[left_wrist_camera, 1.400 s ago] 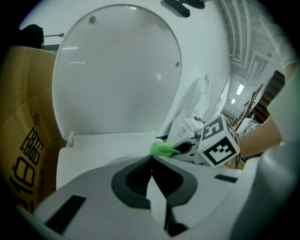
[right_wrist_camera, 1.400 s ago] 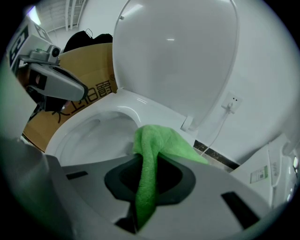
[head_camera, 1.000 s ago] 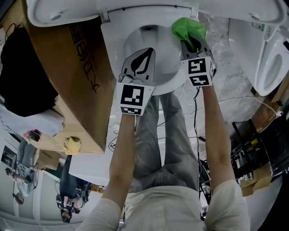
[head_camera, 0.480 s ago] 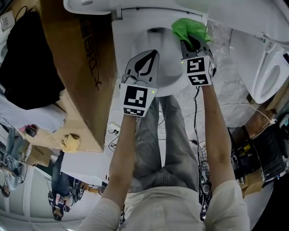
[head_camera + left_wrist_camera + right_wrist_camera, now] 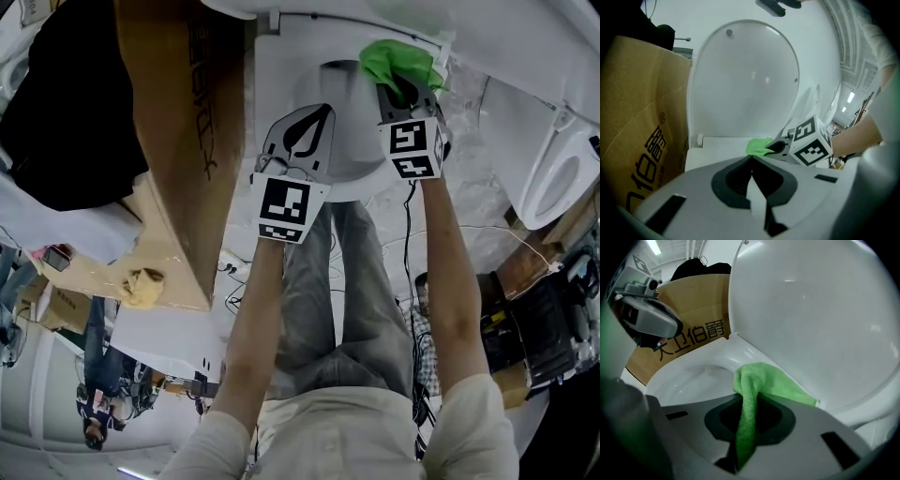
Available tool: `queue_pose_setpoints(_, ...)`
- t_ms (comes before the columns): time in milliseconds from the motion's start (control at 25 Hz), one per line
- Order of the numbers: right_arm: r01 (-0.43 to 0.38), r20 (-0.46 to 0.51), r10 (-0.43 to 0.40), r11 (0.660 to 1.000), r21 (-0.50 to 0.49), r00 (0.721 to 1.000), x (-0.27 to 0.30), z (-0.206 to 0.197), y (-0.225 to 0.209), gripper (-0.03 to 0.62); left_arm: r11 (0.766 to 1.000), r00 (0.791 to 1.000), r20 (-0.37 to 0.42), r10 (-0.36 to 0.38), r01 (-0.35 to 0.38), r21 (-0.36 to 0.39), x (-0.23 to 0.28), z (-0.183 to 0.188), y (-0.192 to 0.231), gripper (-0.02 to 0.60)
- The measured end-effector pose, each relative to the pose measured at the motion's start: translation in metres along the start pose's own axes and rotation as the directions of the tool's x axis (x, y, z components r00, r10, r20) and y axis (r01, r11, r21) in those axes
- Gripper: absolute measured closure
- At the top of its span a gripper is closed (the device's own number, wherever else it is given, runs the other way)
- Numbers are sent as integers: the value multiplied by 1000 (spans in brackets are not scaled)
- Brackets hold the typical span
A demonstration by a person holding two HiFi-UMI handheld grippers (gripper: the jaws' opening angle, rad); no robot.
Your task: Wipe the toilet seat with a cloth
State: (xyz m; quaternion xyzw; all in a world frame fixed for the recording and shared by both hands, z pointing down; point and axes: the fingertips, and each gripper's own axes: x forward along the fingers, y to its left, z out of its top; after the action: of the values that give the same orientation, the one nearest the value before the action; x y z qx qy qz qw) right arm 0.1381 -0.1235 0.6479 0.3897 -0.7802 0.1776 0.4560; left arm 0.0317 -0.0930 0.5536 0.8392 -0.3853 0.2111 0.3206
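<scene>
Right claw: our right gripper (image 5: pixel 405 89) is pinched tight on the green cloth (image 5: pixel 394 61); a fold runs down between its jaws and the rest fans out ahead of them
Left claw: our left gripper (image 5: pixel 298 131) has its jaws pressed together with nothing between them, and it hovers over the bowl, just beside the right one
Cloth position: the free part of the cloth (image 5: pixel 761 380) lies on the toilet seat (image 5: pixel 740 350) at the back right, near the hinge and under the raised lid (image 5: pixel 811 310)
Cloth to claw: it touches the seat just beyond the right jaw tips, so the pad of fabric leads and the claw trails it
Doing the wipe well: we judge that we should keep the cloth flat and pressed on the seat, and sweep along the curve of the rim rather than across the bowl
Grip advice: we should hold the pinch firm, since drag on the seat may tug the fold out
Watch for: we think the jaw tips should stay off the seat and clear of the lid, and the left claw should stay out of the sweep; the cardboard box (image 5: pixel 187 141) stands close on the left side
</scene>
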Motion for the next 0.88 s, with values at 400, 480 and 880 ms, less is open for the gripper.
queue_pose_setpoints(400, -22, 17, 23, 999, -42, 1000, 9, 19, 9, 549, 999, 1000, 13, 28, -28, -23, -7, 3, 13, 569)
queue_pose_setpoints(480, -25, 18, 26, 999, -47, 1000, 11, 21, 11, 549, 999, 999, 15, 35, -34, -27, -9, 3, 15, 569)
queue_pose_setpoints(880, -46, 24, 49, 995, -90, 999, 19, 36, 23, 549, 994, 996, 22, 87, -86, -68, -24, -6, 34, 569)
